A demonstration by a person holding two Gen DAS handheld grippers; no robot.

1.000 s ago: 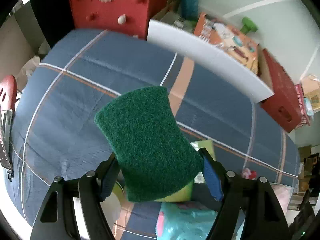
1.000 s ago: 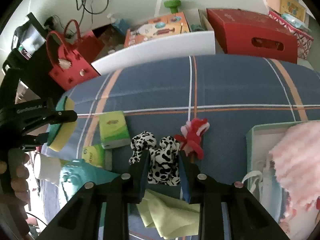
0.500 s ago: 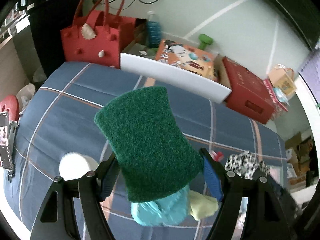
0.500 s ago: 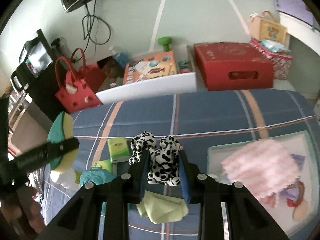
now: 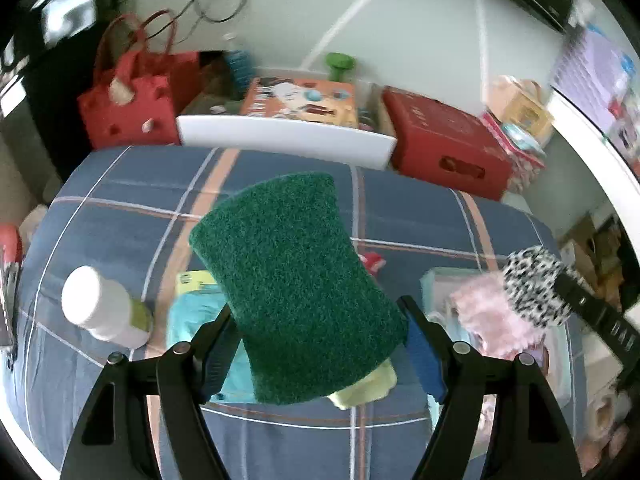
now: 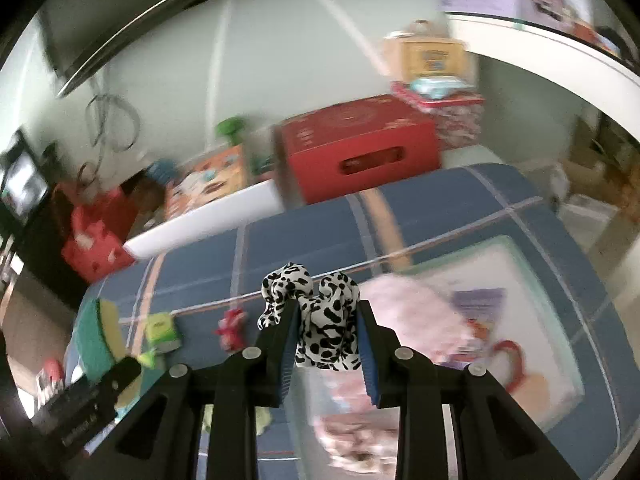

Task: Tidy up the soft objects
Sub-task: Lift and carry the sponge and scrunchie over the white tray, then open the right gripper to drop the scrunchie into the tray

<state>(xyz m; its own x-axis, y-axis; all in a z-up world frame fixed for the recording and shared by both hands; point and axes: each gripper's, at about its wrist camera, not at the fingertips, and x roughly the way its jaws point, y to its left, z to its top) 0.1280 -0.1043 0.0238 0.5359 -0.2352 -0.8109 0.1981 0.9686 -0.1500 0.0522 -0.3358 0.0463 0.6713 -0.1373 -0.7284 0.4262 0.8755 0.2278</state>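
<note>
Now both loads higher, green sponge (image 5: 296, 292) tilted, spotted cloth (image 6: 320, 316) over tray (image 6: 560, 320)

A dark green sponge (image 5: 296, 284), a black-and-white spotted plush (image 6: 316, 312), and a blue plaid, perhaps orange-striped, cloth (image 5: 400, 208).

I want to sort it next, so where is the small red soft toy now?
In the right wrist view the small red soft toy lies on the blue plaid cloth, left of the right gripper, between the green tissue pack and the held spotted plush.
</note>
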